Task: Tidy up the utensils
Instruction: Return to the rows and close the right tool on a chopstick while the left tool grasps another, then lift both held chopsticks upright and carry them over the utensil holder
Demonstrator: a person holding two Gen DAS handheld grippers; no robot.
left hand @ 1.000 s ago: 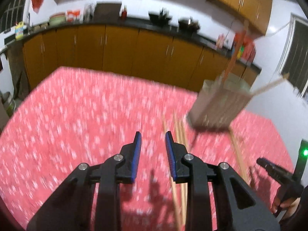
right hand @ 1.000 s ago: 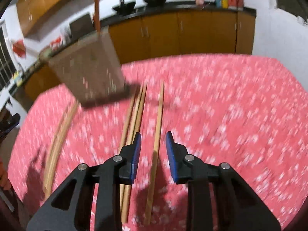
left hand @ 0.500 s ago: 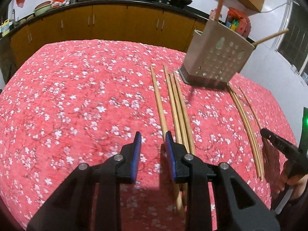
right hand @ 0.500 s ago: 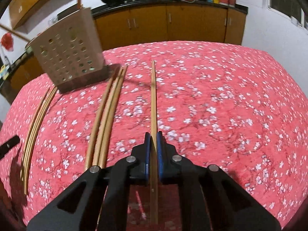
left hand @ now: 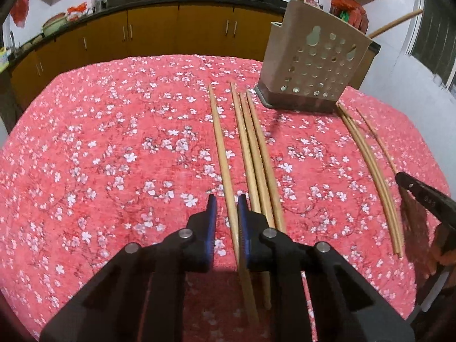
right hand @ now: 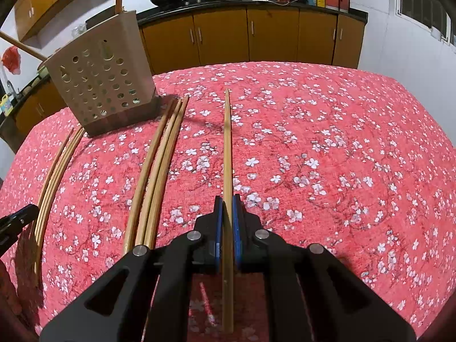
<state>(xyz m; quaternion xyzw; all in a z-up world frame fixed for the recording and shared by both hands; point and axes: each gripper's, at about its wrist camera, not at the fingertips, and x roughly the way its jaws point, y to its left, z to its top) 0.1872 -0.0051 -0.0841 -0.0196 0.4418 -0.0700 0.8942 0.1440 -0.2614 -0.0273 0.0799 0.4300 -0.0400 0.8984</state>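
Observation:
Long wooden chopsticks lie on a red flowered tablecloth [left hand: 114, 148]. My right gripper [right hand: 227, 202] is shut on a single chopstick [right hand: 227, 142] near its near end. My left gripper [left hand: 226, 202] is open, with its jaws on either side of a single chopstick [left hand: 219, 142] that lies on the cloth. Three more chopsticks [left hand: 253, 154] lie just right of it; they also show in the right wrist view [right hand: 159, 162]. A beige perforated utensil holder [left hand: 310, 65] stands at the far side with sticks in it; the right wrist view [right hand: 102, 77] shows it too.
A thinner bundle of sticks [left hand: 370, 171] lies at the right of the left wrist view, and at the left of the right wrist view [right hand: 54, 176]. The tip of another black gripper [left hand: 424, 196] shows beside it. Kitchen cabinets [right hand: 256, 37] stand behind the table.
My right gripper has closed on the single chopstick and holds it. My left gripper has moved over the single chopstick so that it now straddles it, still open.

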